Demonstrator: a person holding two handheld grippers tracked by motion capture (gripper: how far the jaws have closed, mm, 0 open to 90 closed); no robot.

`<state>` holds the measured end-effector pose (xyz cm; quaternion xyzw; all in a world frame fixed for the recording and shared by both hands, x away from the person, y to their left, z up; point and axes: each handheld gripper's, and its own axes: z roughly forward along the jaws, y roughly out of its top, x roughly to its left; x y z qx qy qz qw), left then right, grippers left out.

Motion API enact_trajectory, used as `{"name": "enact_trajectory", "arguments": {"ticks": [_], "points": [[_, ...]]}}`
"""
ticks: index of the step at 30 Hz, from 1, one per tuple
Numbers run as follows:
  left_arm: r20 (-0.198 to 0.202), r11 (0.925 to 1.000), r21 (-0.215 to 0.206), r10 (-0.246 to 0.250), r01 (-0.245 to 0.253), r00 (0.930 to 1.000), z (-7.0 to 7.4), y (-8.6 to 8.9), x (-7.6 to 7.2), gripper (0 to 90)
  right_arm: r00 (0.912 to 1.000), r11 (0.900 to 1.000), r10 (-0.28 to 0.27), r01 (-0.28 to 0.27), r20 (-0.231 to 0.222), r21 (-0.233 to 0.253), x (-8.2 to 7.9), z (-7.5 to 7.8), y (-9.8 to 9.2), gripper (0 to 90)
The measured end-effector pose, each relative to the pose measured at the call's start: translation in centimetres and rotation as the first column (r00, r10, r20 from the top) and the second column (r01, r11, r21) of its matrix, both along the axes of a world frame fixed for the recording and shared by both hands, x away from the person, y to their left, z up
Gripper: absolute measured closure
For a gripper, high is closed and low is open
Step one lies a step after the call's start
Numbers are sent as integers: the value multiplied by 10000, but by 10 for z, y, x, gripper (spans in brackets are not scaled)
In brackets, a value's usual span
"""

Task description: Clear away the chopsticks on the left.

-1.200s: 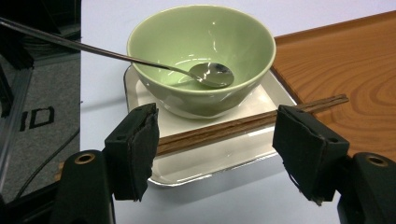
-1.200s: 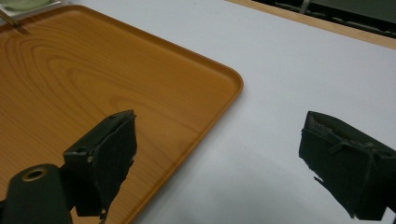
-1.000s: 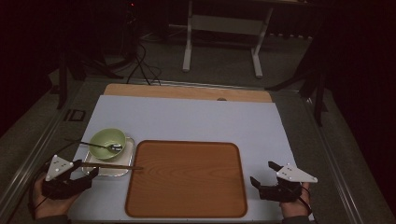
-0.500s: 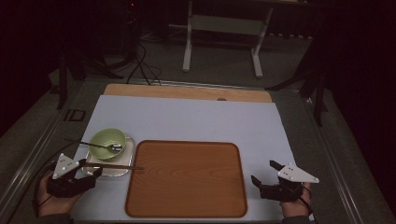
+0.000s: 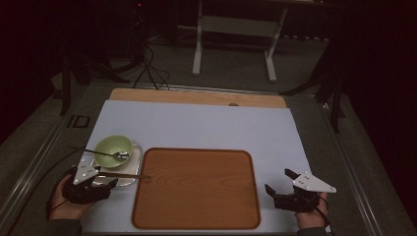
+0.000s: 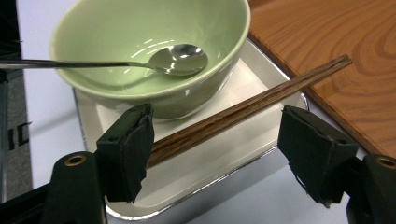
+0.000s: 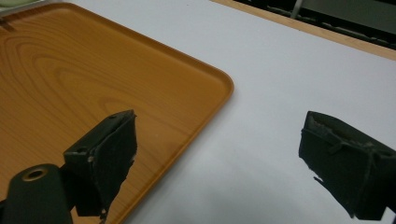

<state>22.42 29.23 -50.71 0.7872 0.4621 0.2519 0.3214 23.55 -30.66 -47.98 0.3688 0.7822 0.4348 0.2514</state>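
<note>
A pale green bowl (image 5: 112, 146) (image 6: 140, 51) holding a metal spoon (image 5: 119, 156) (image 6: 180, 59) stands on a small metal tray (image 5: 134, 164) (image 6: 224, 163) at the table's left. A pair of dark wooden chopsticks (image 5: 125, 175) (image 6: 261, 100) lies across that tray, its tip over the big wooden tray (image 5: 196, 189) (image 6: 336, 42) (image 7: 70, 79). My left gripper (image 5: 101, 178) (image 6: 217, 128) is open at the small tray's near edge, with the chopsticks' near end by one jaw. My right gripper (image 5: 279, 181) (image 7: 224, 154) is open over the white mat, beside the wooden tray's right edge.
A white mat (image 5: 206, 128) (image 7: 289, 84) covers most of the table, with a wooden strip (image 5: 196, 97) along its far edge. Beyond the table stand a white frame (image 5: 233, 29) and cables (image 5: 147, 69) on the dark floor.
My left gripper has moved right and slightly forward, up to the small tray and the chopsticks. The right gripper has hardly moved.
</note>
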Motion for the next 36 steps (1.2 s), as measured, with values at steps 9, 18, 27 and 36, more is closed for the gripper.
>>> {"name": "enact_trajectory", "arguments": {"ticks": [9, 18, 27, 36], "points": [[-308, 10000, -10, 26, -27, 9995, -7, 5, 7, 258, 10000, 10000, -10, 10, 21, 15, 0, 1, 0, 108], [-472, 10000, 17, 5, -4, 9989, -9, 5, 9, 268, 10000, 10000, -45, 45, 10, 62, -1, 1, -2, 108], [-595, 9998, 169, -83, 93, 9982, -10, 2, 8, 296, 10000, 9999, -61, 61, 4, 101, -1, 2, -2, 108], [-598, 9993, 206, -315, 328, 9977, -11, 1, 8, 283, 10000, 9999, -34, 34, 1, 124, -1, 2, -2, 108]]}}
